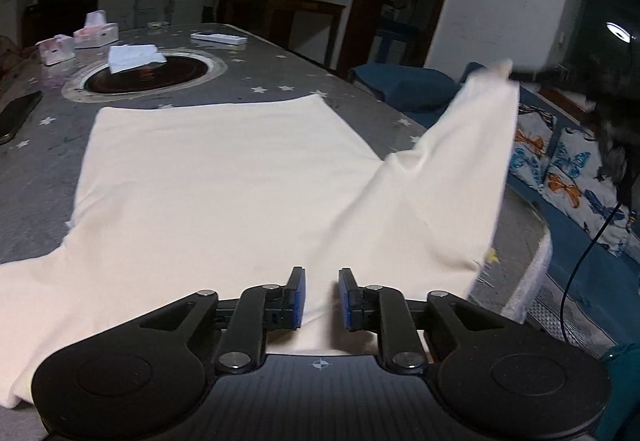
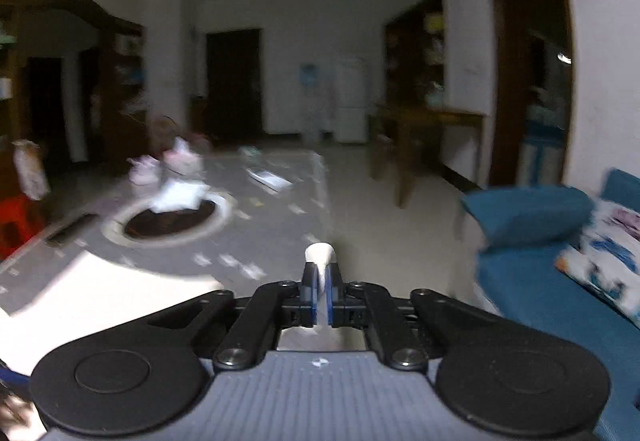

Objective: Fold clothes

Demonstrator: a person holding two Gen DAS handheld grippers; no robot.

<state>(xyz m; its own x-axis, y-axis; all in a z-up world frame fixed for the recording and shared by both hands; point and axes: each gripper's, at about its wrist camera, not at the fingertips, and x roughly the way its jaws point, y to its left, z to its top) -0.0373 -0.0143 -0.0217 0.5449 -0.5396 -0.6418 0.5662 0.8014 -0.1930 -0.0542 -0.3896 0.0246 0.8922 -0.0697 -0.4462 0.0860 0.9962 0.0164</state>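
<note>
A cream T-shirt (image 1: 216, 177) lies spread flat on the grey star-patterned table (image 1: 260, 77). My left gripper (image 1: 322, 297) is open and empty, low over the shirt's near edge. My right gripper (image 2: 320, 291) is shut on the end of the shirt's right sleeve (image 2: 319, 254) and holds it lifted. In the left wrist view that sleeve (image 1: 460, 177) rises off the table to the right, up to the right gripper (image 1: 520, 75) at its tip. The rest of the shirt (image 2: 80, 301) shows blurred at the lower left of the right wrist view.
A round inset hotplate (image 1: 146, 75) with a white cloth (image 1: 134, 57) on it sits mid-table. Tissue boxes (image 1: 96, 31), a white remote (image 1: 218, 38) and a dark phone (image 1: 16, 113) lie further back. A blue sofa with butterfly cushions (image 1: 560, 169) stands right of the table.
</note>
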